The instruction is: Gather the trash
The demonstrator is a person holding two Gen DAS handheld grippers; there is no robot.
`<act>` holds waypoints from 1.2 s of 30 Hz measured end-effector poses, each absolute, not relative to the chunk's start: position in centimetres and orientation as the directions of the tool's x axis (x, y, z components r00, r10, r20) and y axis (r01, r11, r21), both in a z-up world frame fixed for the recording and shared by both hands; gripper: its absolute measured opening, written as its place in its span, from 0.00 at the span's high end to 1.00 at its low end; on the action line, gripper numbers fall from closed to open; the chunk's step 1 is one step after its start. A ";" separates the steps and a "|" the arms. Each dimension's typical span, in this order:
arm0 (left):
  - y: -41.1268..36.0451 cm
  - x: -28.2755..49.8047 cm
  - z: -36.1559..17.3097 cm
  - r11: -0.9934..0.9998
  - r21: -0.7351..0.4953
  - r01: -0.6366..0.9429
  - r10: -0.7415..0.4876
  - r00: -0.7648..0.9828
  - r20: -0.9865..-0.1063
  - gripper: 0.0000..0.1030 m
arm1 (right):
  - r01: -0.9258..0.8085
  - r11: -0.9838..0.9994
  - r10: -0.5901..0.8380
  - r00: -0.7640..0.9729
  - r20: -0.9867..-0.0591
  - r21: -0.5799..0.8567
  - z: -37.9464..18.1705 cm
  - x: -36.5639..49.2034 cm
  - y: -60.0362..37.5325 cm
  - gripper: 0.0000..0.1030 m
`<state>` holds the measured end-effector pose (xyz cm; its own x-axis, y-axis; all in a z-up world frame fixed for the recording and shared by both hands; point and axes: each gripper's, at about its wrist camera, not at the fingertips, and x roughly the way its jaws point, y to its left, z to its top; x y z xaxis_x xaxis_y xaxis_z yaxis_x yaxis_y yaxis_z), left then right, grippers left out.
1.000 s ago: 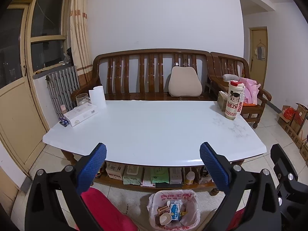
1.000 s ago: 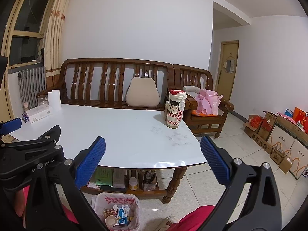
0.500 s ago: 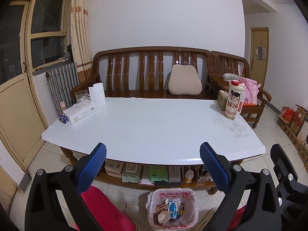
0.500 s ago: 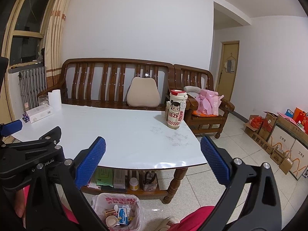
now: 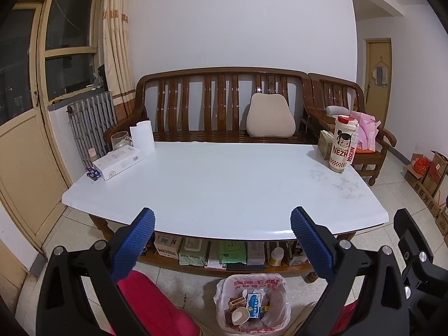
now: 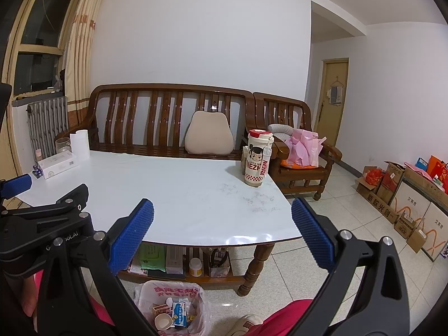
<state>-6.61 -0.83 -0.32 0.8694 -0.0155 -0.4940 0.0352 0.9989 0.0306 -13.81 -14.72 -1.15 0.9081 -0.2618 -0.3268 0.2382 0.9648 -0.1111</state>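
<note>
Left wrist view: left gripper (image 5: 221, 238) jaws released, empty, above bin (image 5: 252, 303) holding trash, before worktop (image 5: 224, 184). Right gripper (image 6: 222, 233) jaws likewise released.

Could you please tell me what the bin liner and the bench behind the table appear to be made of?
The bin liner looks like thin translucent plastic film: it crinkles, and the trash shows faintly through it. The bench appears to be solid wood with a glossy varnish, judging by its brown slats and bright highlights.
</note>
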 end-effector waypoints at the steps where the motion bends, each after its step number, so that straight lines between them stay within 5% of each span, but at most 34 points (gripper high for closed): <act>1: -0.8 -6.6 -0.4 0.999 0.031 0.035 -0.016 0.870 -0.493 0.08 | 0.237 0.965 -0.261 0.908 -0.327 -0.112 -1.1 -13.8 -14.7 0.06; 36: -0.8 -5.9 -0.9 0.999 0.049 0.015 0.012 0.865 -0.502 0.08 | 0.232 0.966 -0.257 0.904 -0.342 -0.111 -1.5 -13.1 -15.0 0.06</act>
<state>-5.90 -0.79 -0.86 0.8648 0.0116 -0.5020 0.0150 0.9987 0.0489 -13.07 -14.98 -1.55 0.9040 -0.2568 -0.3420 0.2324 0.9662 -0.1113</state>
